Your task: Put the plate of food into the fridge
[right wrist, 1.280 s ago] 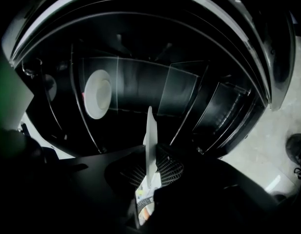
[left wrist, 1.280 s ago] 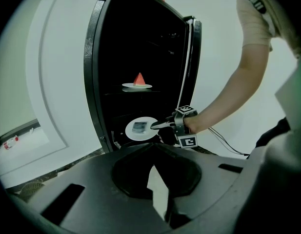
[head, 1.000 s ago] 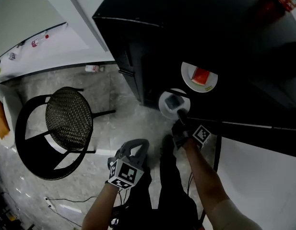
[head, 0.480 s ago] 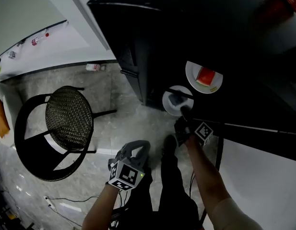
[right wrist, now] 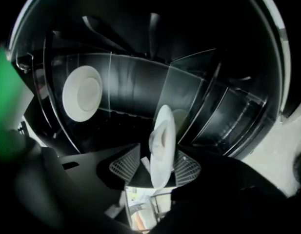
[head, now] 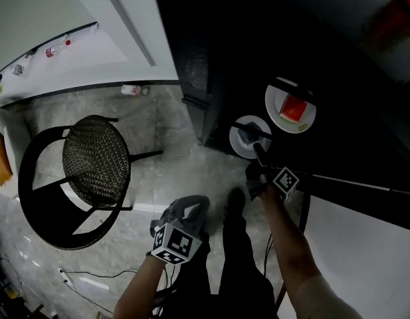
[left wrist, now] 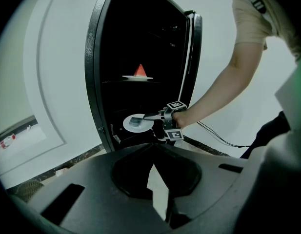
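Note:
A small white plate (head: pixel 250 137) with a grey piece of food sits on a lower shelf of the open dark fridge (head: pixel 211 58). A second plate (head: pixel 291 109) with a red wedge rests on the shelf above. My right gripper (head: pixel 258 153) reaches in at the small plate's near rim. In the right gripper view that plate (right wrist: pixel 162 147) stands edge-on between the mesh pads (right wrist: pixel 125 167). The jaws have just been opening, and a gap shows on each side. My left gripper (head: pixel 185 211) hangs back, shut and empty, and looks at the plate (left wrist: pixel 138 123) from outside the fridge.
A black wicker chair (head: pixel 92 171) stands on the tiled floor to the left. The fridge door (left wrist: pixel 191 57) hangs open beside my right arm. A small bottle (head: pixel 130 90) lies by the wall, and a cable (head: pixel 92 281) runs along the floor.
My right gripper and the small plate have shifted slightly further into the fridge. The left gripper has stayed where it was.

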Demonstrator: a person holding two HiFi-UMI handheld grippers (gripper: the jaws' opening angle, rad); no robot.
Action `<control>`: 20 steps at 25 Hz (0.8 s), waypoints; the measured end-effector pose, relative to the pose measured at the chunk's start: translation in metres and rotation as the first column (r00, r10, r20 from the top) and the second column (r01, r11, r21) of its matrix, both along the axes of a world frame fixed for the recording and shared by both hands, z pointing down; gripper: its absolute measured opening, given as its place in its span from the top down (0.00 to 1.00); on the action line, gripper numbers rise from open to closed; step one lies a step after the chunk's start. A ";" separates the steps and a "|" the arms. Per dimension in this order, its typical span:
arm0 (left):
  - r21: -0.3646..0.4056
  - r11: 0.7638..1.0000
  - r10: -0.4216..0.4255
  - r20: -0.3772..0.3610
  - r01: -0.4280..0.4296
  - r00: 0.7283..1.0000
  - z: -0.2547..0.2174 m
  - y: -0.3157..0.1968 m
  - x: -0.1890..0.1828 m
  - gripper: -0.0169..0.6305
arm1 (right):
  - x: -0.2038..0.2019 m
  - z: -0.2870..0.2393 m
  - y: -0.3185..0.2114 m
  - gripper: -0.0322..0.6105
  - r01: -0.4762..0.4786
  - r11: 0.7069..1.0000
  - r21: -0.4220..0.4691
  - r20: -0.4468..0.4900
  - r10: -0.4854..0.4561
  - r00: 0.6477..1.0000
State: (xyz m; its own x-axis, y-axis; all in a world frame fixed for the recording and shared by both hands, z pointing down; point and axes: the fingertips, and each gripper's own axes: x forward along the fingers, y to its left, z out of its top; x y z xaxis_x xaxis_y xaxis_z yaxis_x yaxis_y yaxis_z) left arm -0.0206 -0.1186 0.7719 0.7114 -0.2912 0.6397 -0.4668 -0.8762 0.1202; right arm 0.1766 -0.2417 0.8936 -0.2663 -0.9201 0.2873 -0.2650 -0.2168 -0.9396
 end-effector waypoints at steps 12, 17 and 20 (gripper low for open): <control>-0.010 0.999 0.040 0.025 -0.039 0.999 0.012 0.006 -0.001 0.96 | -0.017 -0.011 -0.003 0.53 0.192 0.981 0.037 -0.221 -0.179 0.959; -0.008 0.997 0.077 0.032 -0.076 0.997 0.015 0.013 0.004 0.96 | -0.031 -0.010 0.001 0.49 0.428 0.903 -0.030 -0.427 -0.398 0.812; -0.008 0.997 0.081 0.031 -0.081 0.996 0.017 0.014 0.004 0.96 | -0.039 -0.005 0.005 0.48 0.515 0.854 -0.074 -0.495 -0.480 0.724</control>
